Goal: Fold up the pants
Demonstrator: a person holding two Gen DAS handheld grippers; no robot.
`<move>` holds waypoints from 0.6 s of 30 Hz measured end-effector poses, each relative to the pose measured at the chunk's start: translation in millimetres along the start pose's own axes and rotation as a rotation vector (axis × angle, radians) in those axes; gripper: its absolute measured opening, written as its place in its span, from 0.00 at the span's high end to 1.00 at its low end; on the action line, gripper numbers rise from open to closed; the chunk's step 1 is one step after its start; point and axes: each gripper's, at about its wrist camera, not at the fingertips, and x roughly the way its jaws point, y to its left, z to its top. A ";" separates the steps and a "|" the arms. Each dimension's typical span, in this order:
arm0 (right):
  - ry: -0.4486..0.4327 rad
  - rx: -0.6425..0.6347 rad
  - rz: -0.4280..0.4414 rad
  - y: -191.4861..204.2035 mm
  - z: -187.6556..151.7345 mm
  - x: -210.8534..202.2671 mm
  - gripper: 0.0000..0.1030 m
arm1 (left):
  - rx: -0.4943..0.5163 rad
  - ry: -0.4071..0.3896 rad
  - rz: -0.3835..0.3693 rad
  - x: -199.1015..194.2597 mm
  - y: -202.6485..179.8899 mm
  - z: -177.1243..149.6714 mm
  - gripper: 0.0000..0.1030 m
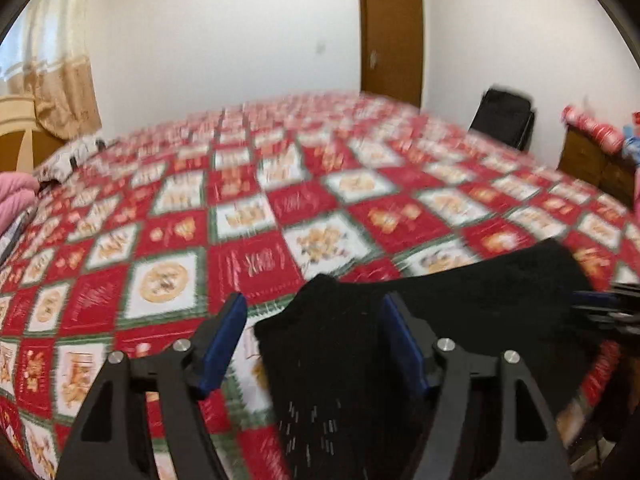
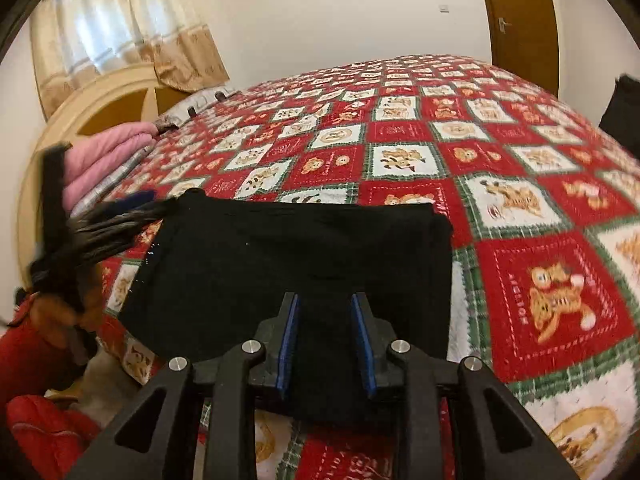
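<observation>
My left gripper (image 1: 314,320) points forward with its blue-padded fingers (image 1: 226,336) spread wide, black cloth lying between them without being pinched. My right gripper (image 2: 326,334) sits with its fingers (image 2: 290,340) partly apart, cloth between the pads; whether they actually clamp it, I cannot tell.

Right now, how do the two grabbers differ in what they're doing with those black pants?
The left gripper has its jaws spread wide, with a corner of the black pants lying loosely between them; the right gripper has its jaws much closer together around the near edge of the cloth, though not fully closed. The left wrist view is motion-blurred; the right wrist view is mostly sharp. Both have black frames with blue pads and sit over the red patchwork bedspread.
</observation>
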 end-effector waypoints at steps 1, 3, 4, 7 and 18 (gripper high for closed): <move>-0.008 0.020 0.016 -3.4 0.7 -6.4 0.72 | -0.007 0.046 0.020 13.1 1.7 0.4 0.30; -0.028 0.048 0.042 -8.9 4.8 -20.8 0.72 | -0.059 0.126 0.032 35.1 12.2 -1.2 0.25; -0.050 0.053 0.045 -10.1 5.4 -29.3 0.72 | -0.108 0.142 0.010 38.4 20.4 -1.1 0.19; -0.056 0.034 0.027 -12.1 0.8 -33.7 0.61 | -0.158 0.170 -0.024 38.6 33.2 -0.9 0.15; -0.166 0.252 0.001 -49.6 -6.5 -41.4 0.41 | -0.266 -0.026 -0.040 -46.5 71.5 -33.3 0.09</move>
